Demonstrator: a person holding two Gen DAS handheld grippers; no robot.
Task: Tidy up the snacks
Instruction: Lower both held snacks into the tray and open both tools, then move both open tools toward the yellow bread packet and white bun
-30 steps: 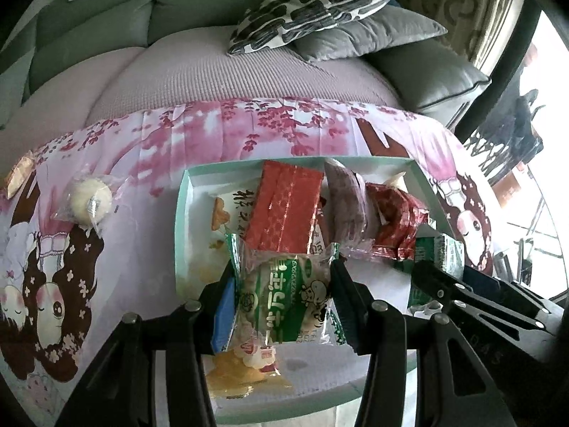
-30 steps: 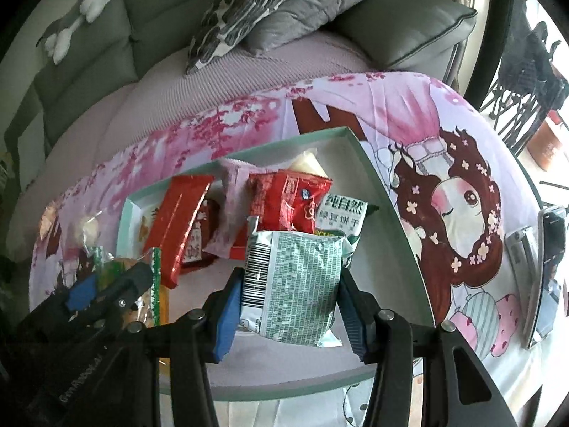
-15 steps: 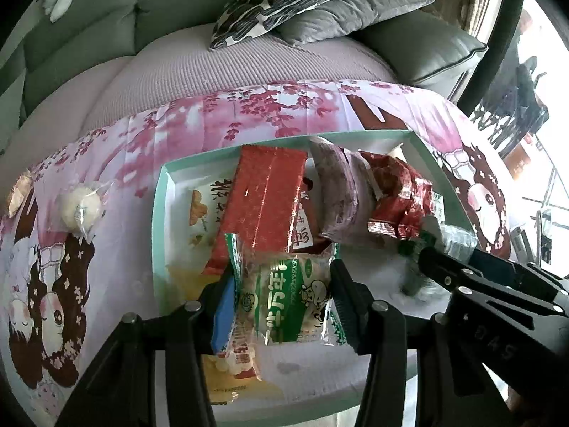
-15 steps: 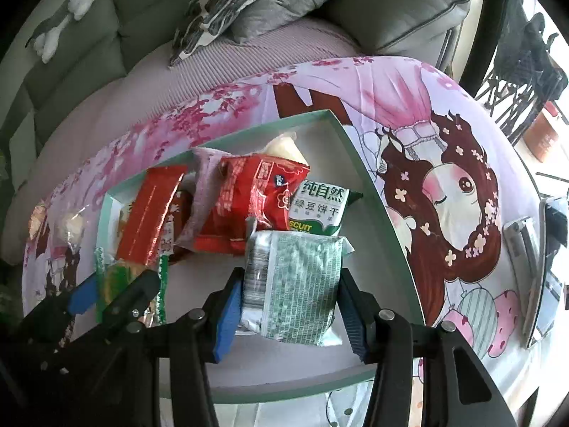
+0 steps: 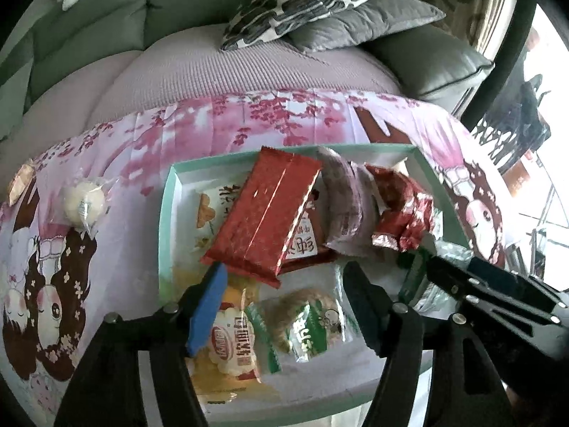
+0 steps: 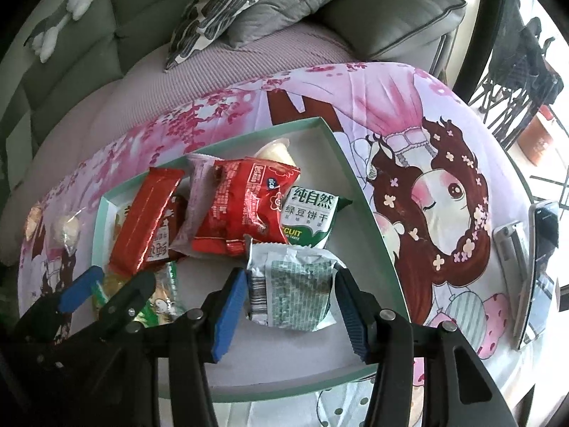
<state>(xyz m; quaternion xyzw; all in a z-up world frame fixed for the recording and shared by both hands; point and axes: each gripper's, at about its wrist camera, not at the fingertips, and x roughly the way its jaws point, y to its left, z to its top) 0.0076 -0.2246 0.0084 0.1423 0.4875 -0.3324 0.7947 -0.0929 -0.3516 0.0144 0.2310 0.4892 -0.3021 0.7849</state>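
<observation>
A mint-green tray (image 5: 167, 213) (image 6: 359, 192) holds several snack packets. My left gripper (image 5: 284, 306) is open above a green-and-white packet (image 5: 306, 323) that lies flat in the tray beside a yellow packet (image 5: 231, 341). A red bar wrapper (image 5: 263, 210) lies just beyond. My right gripper (image 6: 290, 306) is open with a silver-green packet (image 6: 291, 288) lying between its fingers on the tray. A red packet (image 6: 245, 206) and a green biscuit packet (image 6: 309, 217) lie behind it.
A wrapped round white snack (image 5: 83, 203) lies on the pink tablecloth left of the tray. Two phones (image 6: 537, 249) lie at the table's right edge. A grey sofa with cushions (image 6: 249, 3) stands behind the table.
Both grippers have opened. The green-and-white packet has dropped flat into the tray from the left gripper, and the silver-green packet rests on the tray between the right fingers.
</observation>
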